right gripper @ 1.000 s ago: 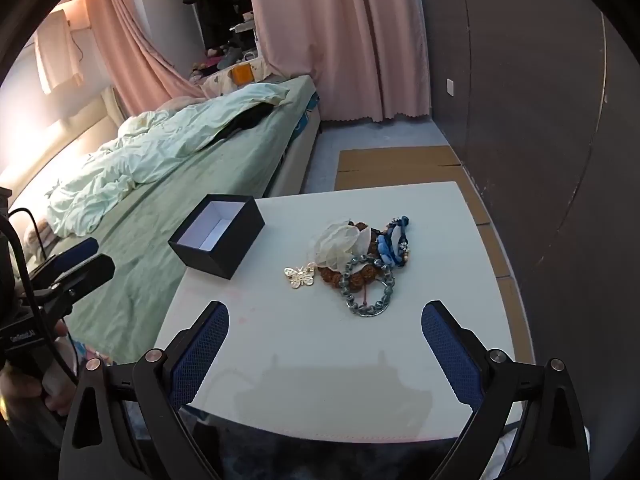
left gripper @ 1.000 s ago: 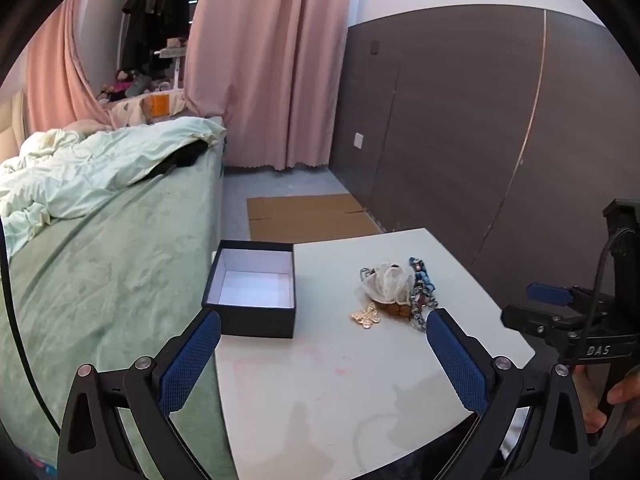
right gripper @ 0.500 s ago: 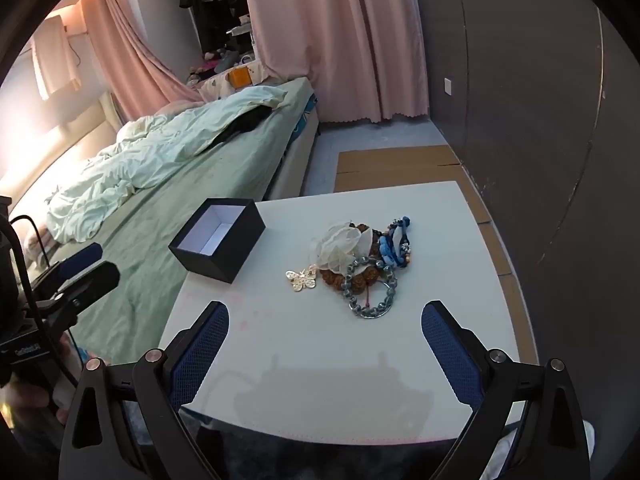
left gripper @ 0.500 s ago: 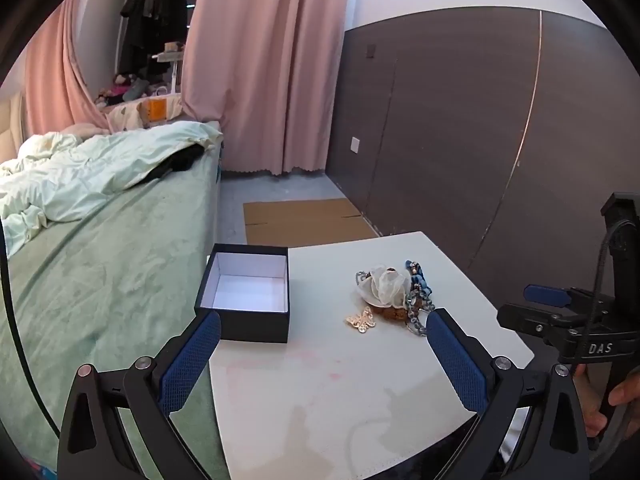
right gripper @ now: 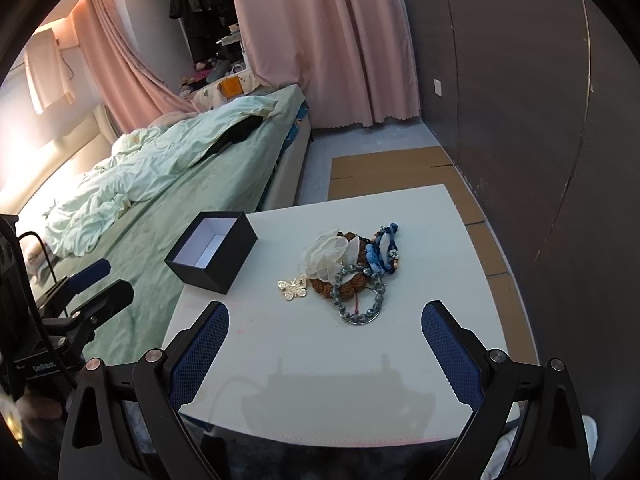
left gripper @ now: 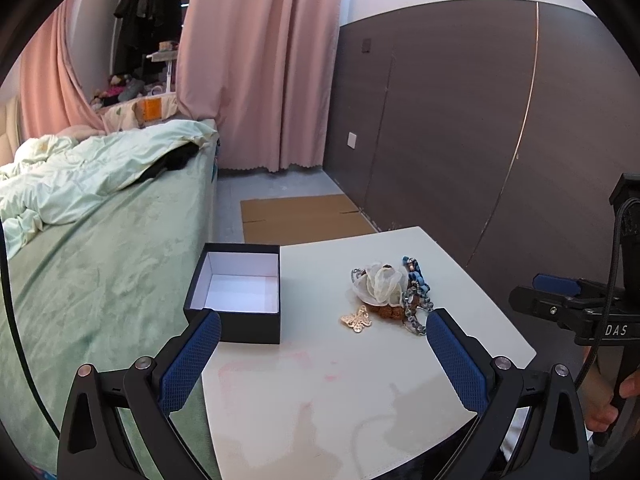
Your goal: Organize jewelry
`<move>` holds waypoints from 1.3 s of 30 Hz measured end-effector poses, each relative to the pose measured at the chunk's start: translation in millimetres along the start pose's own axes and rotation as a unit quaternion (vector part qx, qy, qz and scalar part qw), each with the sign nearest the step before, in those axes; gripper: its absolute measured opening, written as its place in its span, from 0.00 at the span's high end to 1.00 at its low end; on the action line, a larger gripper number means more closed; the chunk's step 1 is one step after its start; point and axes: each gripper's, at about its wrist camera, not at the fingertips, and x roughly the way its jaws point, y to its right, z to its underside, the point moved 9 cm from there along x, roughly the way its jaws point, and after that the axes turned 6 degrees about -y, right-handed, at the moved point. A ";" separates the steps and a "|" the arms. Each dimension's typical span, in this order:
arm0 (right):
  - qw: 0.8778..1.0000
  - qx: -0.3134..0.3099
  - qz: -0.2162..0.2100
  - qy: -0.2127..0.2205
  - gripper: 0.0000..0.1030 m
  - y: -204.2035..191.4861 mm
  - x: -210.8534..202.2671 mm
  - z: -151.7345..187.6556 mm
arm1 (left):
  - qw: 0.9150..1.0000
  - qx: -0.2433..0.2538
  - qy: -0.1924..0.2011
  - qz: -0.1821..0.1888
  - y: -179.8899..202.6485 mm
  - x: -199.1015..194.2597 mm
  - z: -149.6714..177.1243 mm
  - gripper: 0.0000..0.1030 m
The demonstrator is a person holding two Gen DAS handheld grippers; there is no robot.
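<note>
Currently, both hand-held grippers, left and right, were spread and empty; the tangled bracelets risked lifting together, missing the open box.

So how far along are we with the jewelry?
Nothing is sorted yet. The black box sits open and empty. Both tools, left and right, are open and hold nothing. Left to do: the butterfly brooch, bead bracelet and the remaining pile.

Soft, even room light. Bright glow far left in the right view. Faint gray shadows on the near table. Sharp middle; bent, black round edges.
</note>
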 end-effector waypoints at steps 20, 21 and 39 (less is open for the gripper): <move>1.000 0.000 0.008 0.004 0.05 -1.1 2.6 0.5 | 1.000 -0.001 0.008 -0.001 -4.5 -5.0 0.2 0.01; 1.000 0.000 0.007 0.003 0.05 -0.5 2.6 0.5 | 1.000 -0.001 0.008 -0.001 -4.6 -5.6 0.3 0.01; 1.000 0.001 0.016 0.006 0.05 1.7 0.7 -0.4 | 1.000 -0.003 0.011 0.009 -2.5 -8.2 -1.3 0.01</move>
